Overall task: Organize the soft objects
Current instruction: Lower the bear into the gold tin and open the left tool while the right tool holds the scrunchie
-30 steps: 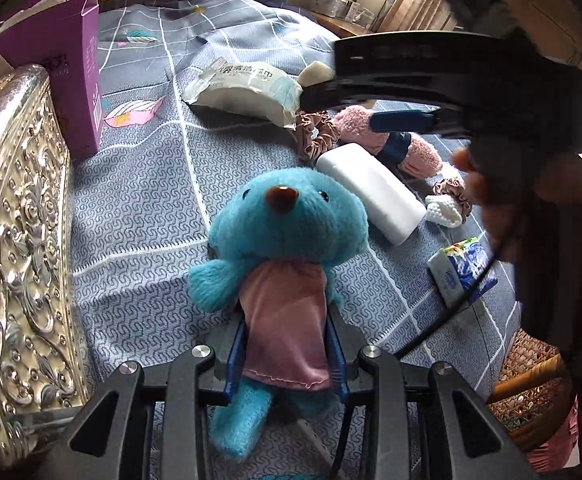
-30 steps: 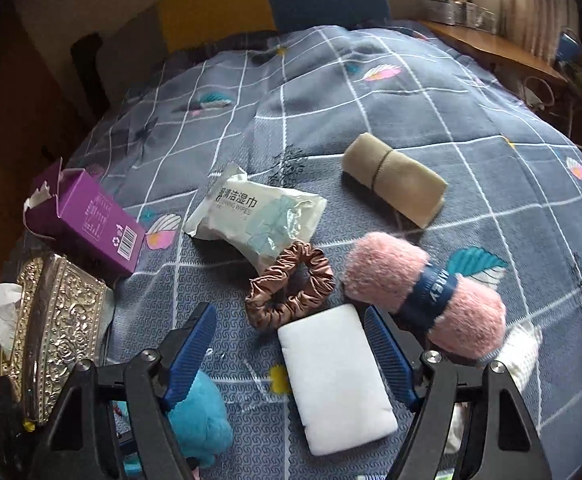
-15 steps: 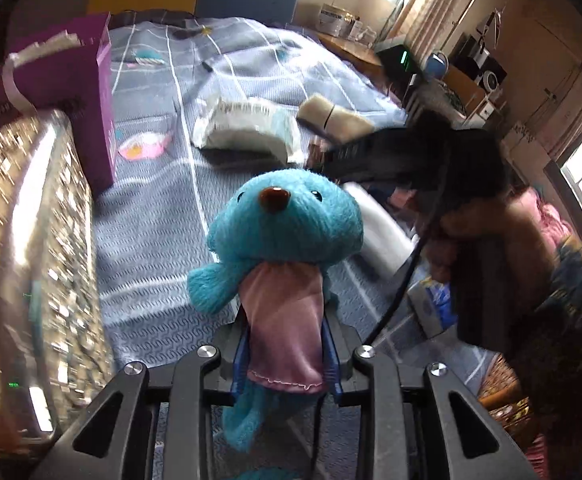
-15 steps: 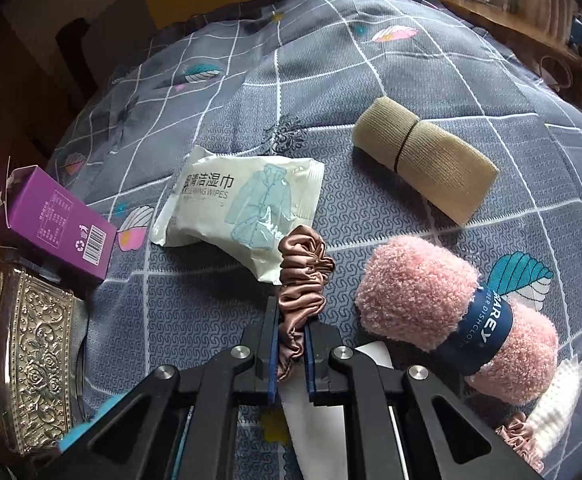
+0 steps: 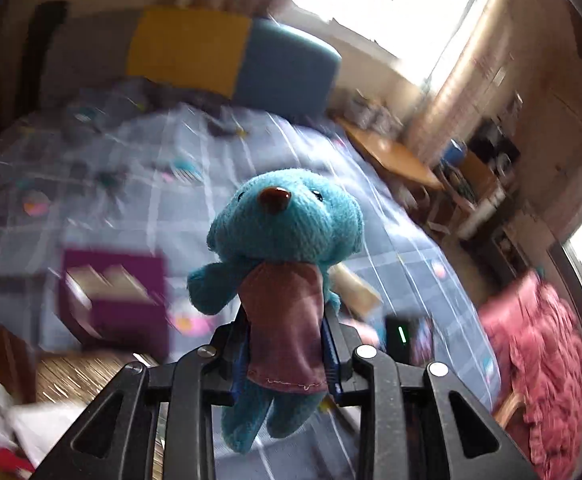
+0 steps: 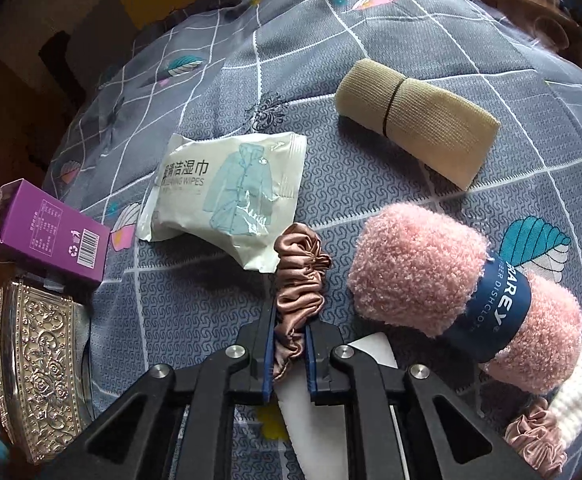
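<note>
My left gripper (image 5: 287, 340) is shut on a blue plush bear (image 5: 287, 224) in a pink shirt, gripped at the body and held up above the bed (image 5: 139, 168). In the right wrist view my right gripper (image 6: 289, 332) is shut on a bronze satin scrunchie (image 6: 301, 276), squeezed flat between the blue pads. To its right rests a rolled pink fluffy dishcloth (image 6: 423, 268) with a navy band. A tan rolled cloth (image 6: 415, 124) sits further back. A white pad (image 6: 319, 412) lies under the right gripper.
A pack of wipes (image 6: 227, 192), a purple box (image 6: 47, 232) and an ornate silver box (image 6: 39, 368) sit left on the grey checked bedspread (image 6: 371, 32). A second scrunchie (image 6: 535, 440) and a white knit item (image 6: 579, 392) lie at lower right. Shelves and a red cloth (image 5: 539, 360) stand beside the bed.
The left gripper has risen with the bear, so the bed now lies far below and blurred. The right gripper closed on the bronze scrunchie, flattening it, and sank slightly.
</note>
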A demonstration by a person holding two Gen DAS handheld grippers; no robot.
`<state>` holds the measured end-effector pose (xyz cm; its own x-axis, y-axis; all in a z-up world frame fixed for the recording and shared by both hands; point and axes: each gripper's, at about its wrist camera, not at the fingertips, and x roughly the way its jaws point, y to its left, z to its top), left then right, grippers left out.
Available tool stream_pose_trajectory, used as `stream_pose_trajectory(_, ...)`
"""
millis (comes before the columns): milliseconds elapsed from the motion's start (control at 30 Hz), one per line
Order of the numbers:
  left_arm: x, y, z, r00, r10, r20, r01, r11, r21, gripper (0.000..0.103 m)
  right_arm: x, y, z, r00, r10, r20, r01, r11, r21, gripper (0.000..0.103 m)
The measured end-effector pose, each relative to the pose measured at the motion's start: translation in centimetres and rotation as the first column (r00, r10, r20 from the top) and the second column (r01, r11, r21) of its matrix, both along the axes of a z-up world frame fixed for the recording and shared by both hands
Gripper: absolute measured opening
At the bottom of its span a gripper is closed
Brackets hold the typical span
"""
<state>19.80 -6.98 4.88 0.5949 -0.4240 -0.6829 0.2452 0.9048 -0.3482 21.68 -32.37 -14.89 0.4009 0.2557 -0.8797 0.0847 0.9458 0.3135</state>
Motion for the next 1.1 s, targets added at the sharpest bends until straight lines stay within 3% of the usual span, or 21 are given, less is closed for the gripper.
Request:
stream_pose_trajectory(100, 1.2, 5.6, 1.9, 0.989, 0.148, 0.029, -0.147, 0.989, -0.019, 0.030, 0.0, 0.4, 0.0, 1.000, 0.016, 0.010, -0.015, 0.999, -0.028, 0.011)
stream_pose_trajectory(200, 0.7, 11.9, 1.3, 0.958, 0.285, 0.039, -0.285, 0.958, -0.009, 0.031, -0.1, 0.9, 0.1, 0.999, 0.035, 0.020, -0.034, 0.997, -0.065, 0.011)
stream_pose_trajectory(433, -5.9, 25.2, -5.7, 0.847, 0.527, -0.068, -0.524, 0.850, 0.053, 0.031, -0.3, 2.0, 0.2, 0.996, 0.073, 0.041, -0.066, 0.986, -0.155, 0.012)
stream_pose_trajectory(600, -9.7, 30.5, -11.1, 0.771, 0.613, -0.173, -0.610, 0.789, 0.077, 0.034, -0.6, 2.6, 0.2, 0.994, 0.093, 0.061, -0.078, 0.976, -0.205, 0.013)
stream_pose_trajectory(667, -10.3, 31.4, -12.6, 0.753, 0.631, -0.186, -0.626, 0.774, 0.093, 0.035, -0.6, 2.8, 0.2, 0.993, 0.100, 0.065, -0.083, 0.971, -0.223, 0.013)
stream_pose_trajectory(900, -12.5, 32.6, -15.2, 0.719, 0.658, -0.226, -0.642, 0.752, 0.149, 0.046, -0.3, 3.5, 0.4, 0.995, 0.087, 0.045, -0.072, 0.963, -0.260, 0.012)
stream_pose_trajectory(1000, -13.6, 32.8, -15.1, 0.719, 0.663, -0.207, -0.646, 0.748, 0.152, 0.046, 0.1, 3.8, 0.6, 0.996, 0.077, 0.032, -0.066, 0.962, -0.264, 0.011)
stream_pose_trajectory(1100, -14.8, 32.1, -13.9, 0.738, 0.658, -0.151, -0.643, 0.753, 0.143, 0.046, 0.2, 4.0, 1.8, 0.996, 0.080, 0.049, -0.066, 0.966, -0.249, 0.011)
